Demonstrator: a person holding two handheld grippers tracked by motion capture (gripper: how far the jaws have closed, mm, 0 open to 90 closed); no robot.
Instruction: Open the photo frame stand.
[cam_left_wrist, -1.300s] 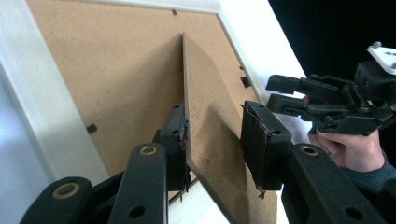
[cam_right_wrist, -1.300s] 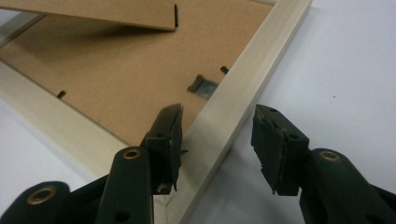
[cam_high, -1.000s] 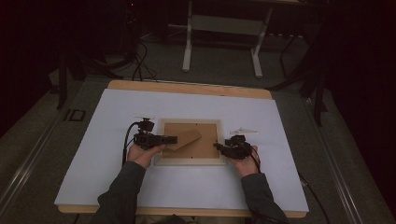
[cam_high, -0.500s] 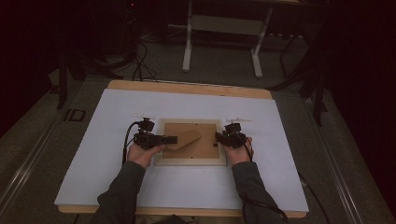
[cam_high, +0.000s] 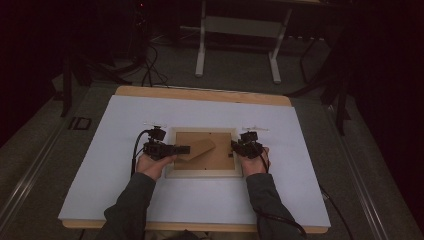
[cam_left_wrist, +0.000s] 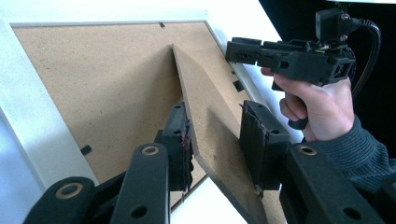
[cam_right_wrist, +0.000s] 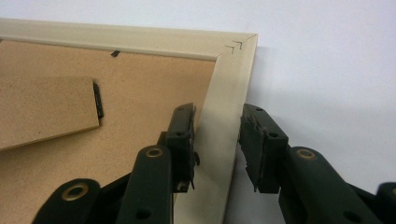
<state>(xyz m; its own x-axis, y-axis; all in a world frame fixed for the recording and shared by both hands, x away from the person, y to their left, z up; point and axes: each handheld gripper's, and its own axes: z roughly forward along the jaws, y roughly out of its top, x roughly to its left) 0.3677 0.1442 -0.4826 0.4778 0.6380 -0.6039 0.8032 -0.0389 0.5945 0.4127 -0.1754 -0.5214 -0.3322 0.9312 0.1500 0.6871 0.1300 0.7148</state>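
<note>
A light wooden picture frame (cam_high: 205, 173) lies face down on the white table, brown backing board (cam_left_wrist: 93, 84) up. Its hinged cardboard stand (cam_high: 200, 148) is lifted off the board and tilted. My left gripper (cam_high: 182, 149) comes in from the frame's left side and is shut on that stand (cam_left_wrist: 210, 107), one pad on each side of it. My right gripper (cam_high: 235, 146) sits at the frame's right side, astride the right rail (cam_right_wrist: 224, 93). Its jaws have just been closing with the rail between them, and both pads now meet the rail's edges.
The white sheet (cam_high: 150, 200) covers a wooden table with room on every side of the frame. Behind the table stand white metal legs (cam_high: 202, 50) and dark cables on the floor. A small black object (cam_high: 80, 122) lies off the table's left edge.
My right gripper has moved left from the bare table onto the frame's right rail, and its jaws have narrowed around it. The left gripper and the raised stand have stayed still.
</note>
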